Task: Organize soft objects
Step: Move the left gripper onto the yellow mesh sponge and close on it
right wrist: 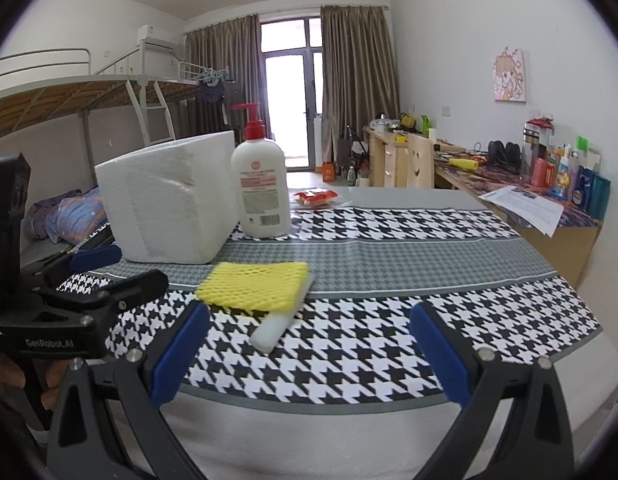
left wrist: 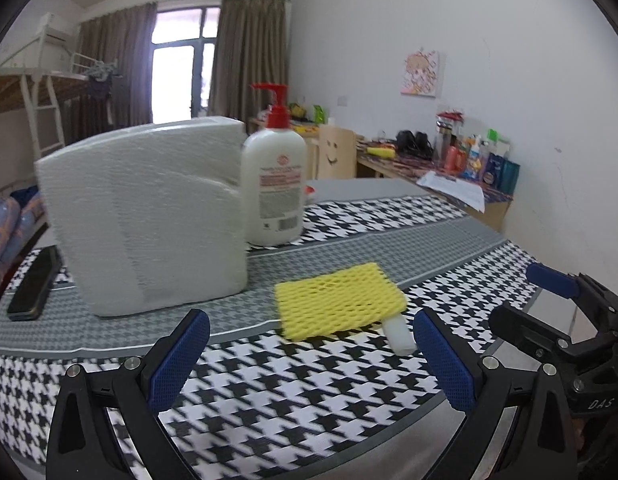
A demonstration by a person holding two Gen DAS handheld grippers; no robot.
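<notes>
"genrobot.ai" lettering on left gripper (right wrist: 105, 276), "das" on right gripper (left wrist: 549, 300)

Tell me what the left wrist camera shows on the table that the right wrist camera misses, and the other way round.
Only the left wrist view shows the dark phone lying left of the tissue pack. Only the right wrist view shows the whole red packet behind the lotion bottle; the left sees just a sliver. Both show the tissue pack, bottle, yellow foam net over a white piece, and both grippers open, left and right.
</notes>
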